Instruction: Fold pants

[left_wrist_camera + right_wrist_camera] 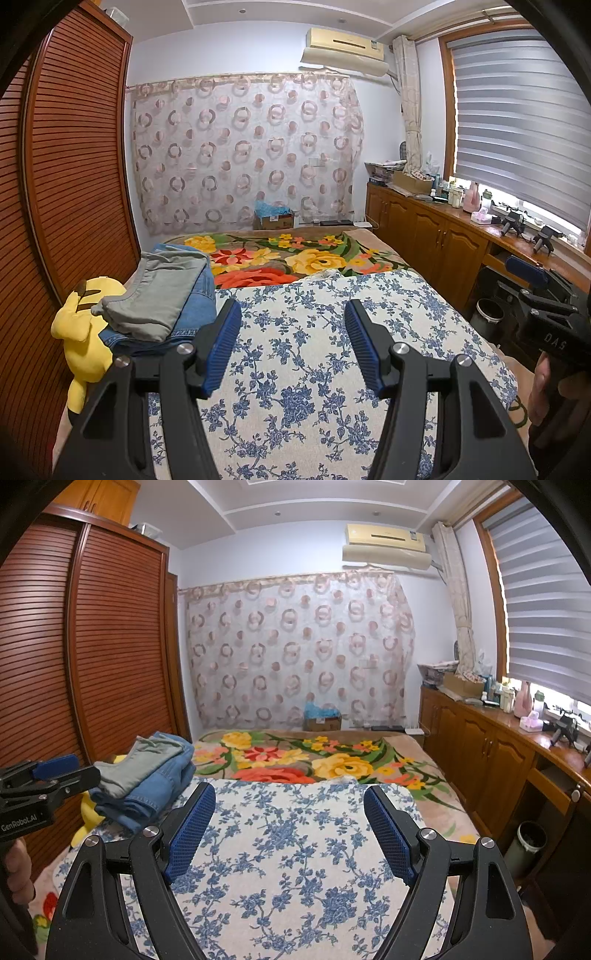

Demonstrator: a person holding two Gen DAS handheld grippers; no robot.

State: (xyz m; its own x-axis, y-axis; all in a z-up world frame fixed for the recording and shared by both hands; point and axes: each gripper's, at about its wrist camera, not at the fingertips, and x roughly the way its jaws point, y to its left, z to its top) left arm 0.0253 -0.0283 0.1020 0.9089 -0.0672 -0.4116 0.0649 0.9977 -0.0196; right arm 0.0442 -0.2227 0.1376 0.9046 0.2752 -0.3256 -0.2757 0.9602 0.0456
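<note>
A stack of folded pants lies at the bed's left edge: grey pants (159,295) (138,762) on top of blue jeans (197,314) (159,790). My left gripper (293,314) hovers over the blue-flowered white cloth (314,369), jaws apart with nothing between them, the stack just to its left. My right gripper (290,799) hangs over the same cloth (295,849), open wide and empty. Each gripper also shows at the edge of the other's view, held by a hand.
A yellow plush toy (83,332) lies left of the stack against the slatted wardrobe (74,166). A floral blanket (295,258) covers the bed's far half. Wooden cabinets (436,236) with bottles run along the right, a bin (489,314) on the floor.
</note>
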